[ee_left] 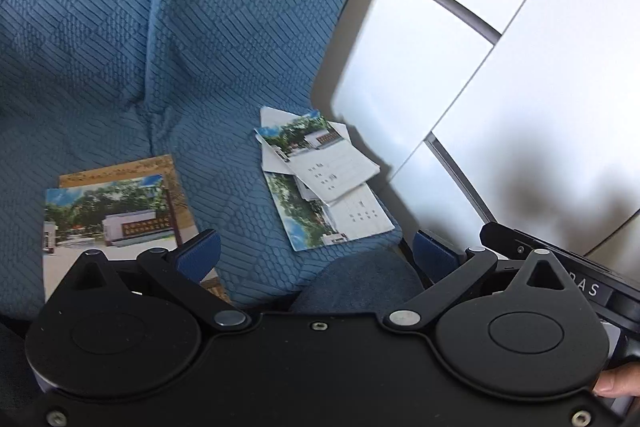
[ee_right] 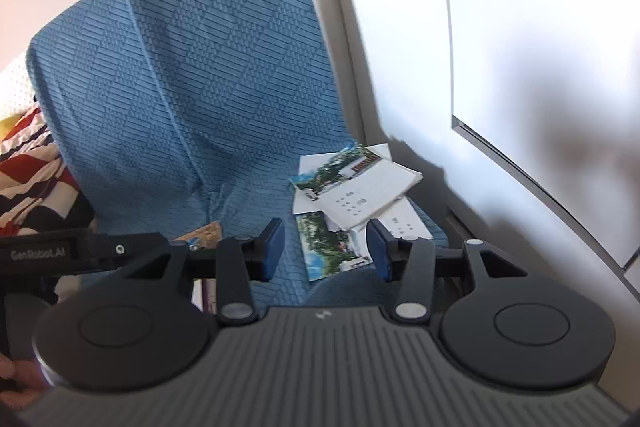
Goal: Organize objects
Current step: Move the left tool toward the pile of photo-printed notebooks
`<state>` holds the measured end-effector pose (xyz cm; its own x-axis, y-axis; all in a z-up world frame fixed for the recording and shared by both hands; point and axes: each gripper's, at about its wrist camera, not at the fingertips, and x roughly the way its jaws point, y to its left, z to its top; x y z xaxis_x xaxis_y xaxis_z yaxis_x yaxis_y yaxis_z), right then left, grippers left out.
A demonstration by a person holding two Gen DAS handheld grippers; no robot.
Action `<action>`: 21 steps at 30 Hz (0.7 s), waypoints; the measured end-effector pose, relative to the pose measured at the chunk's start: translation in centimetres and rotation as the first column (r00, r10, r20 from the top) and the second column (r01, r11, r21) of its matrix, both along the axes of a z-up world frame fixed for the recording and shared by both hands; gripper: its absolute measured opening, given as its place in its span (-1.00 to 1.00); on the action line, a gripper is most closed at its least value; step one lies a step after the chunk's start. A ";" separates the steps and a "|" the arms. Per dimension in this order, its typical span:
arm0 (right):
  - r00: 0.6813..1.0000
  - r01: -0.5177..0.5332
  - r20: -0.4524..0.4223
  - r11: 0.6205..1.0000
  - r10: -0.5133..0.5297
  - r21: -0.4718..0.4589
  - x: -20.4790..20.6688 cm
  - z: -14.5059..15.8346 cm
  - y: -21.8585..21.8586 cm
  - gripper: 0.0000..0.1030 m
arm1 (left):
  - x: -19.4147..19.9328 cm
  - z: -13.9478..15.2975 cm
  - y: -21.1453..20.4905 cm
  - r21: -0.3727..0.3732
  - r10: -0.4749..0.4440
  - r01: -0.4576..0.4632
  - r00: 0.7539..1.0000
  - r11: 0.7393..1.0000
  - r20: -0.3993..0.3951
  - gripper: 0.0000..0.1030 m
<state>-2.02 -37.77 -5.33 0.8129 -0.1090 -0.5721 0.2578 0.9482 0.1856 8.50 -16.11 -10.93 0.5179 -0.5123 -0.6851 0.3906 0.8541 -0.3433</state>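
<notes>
A loose heap of postcards (ee_right: 352, 195) lay at the right edge of a blue-covered chair seat (ee_right: 224, 163), close against the white cabinet (ee_right: 520, 67) on that side. The cards overlapped at odd angles: some showed a photo of trees and a low white building, others lay with their pale printed backs up. In the right wrist view the heap sat just beyond the right gripper (ee_right: 326, 251), its near cards showing in the gap between the two blue pads. The pads stood partly apart, roughly half of their spread, with nothing pressed between them; no card touched either pad as far as could be seen.

In the left wrist view the same heap (ee_left: 324, 183) lay farther off, ahead and a little right of centre. A second, tidier stack of postcards (ee_left: 116, 219) lay on the near left of the seat, photo side up, over a tan card whose far edge showed behind it. The left gripper (ee_left: 316, 255) had its jaws wide apart: its left pad (ee_left: 200, 255) hung over the near right corner of that stack, while its right pad stood beyond the seat's right edge, near the cabinet. Whether the left pad touched the stack could not be told. Nothing was held between the pads. The right gripper's black body (ee_left: 560, 267) showed at the lower right of that view, with a fingertip (ee_left: 616, 383) at its edge.
</notes>
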 end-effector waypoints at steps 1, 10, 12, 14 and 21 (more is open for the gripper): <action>1.000 0.010 -0.002 1.000 -0.010 0.004 0.0 -0.1 -0.4 -0.04 | 0.0 -0.2 -0.4 -0.002 -0.006 0.006 1.000 1.000 -0.007 0.99; 0.997 0.072 -0.008 0.996 -0.071 0.055 0.8 -1.9 -3.8 0.31 | 2.1 -2.4 -3.5 -0.029 -0.017 0.016 0.999 0.999 -0.046 0.95; 0.997 0.080 -0.013 0.995 -0.079 0.068 1.3 -2.4 -4.5 0.31 | 2.9 -2.9 -4.0 -0.039 -0.011 0.009 0.998 0.999 -0.057 0.94; 0.996 0.088 -0.012 0.993 -0.087 0.078 1.8 -2.8 -5.1 0.31 | 3.8 -3.5 -4.6 -0.047 -0.007 0.004 0.998 0.999 -0.068 0.93; 0.995 0.103 -0.032 0.988 -0.100 0.115 4.6 -4.8 -7.0 0.31 | 7.2 -6.3 -6.7 -0.058 0.013 -0.021 0.991 0.998 -0.135 0.82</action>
